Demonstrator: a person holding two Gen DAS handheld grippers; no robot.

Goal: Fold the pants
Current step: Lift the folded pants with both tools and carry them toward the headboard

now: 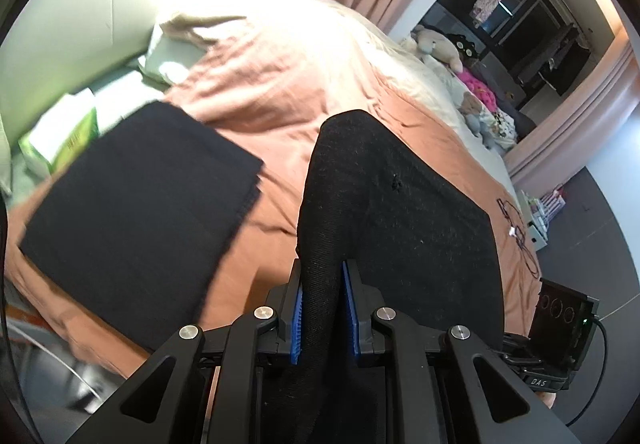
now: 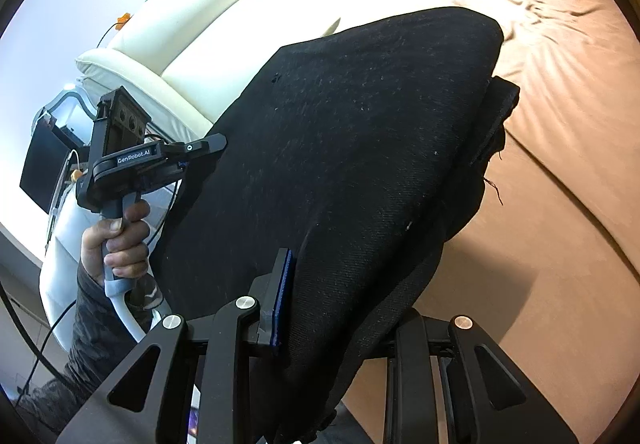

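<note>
In my left wrist view, the left tool (image 1: 322, 308) had its blue pads (image 1: 297, 324) pinching a ridge of the black pants (image 1: 396, 219), which rose from the lower centre of the frame and draped off to the right, lifted above the bed's salmon cover (image 1: 280, 83). A second dark folded garment (image 1: 136, 211) lay flat on that cover at the left of the frame, apart from the pants. Stuffed toys (image 1: 440, 43) sat along the far edge of the bed at upper right.

In my right wrist view, the pants (image 2: 360, 163) filled the centre, hanging as a broad sheet. The right tool (image 2: 316, 308) showed one blue pad (image 2: 282, 300) pressed against the cloth; the other finger was buried behind the fabric, so the tool was clamped on the pants. At the left of that frame I saw the left tool (image 2: 208, 147) gripping the pants' other edge, with the operator's hand (image 2: 116, 240) around its handle. The cream headboard (image 2: 224, 35) ran across the upper left.
</note>
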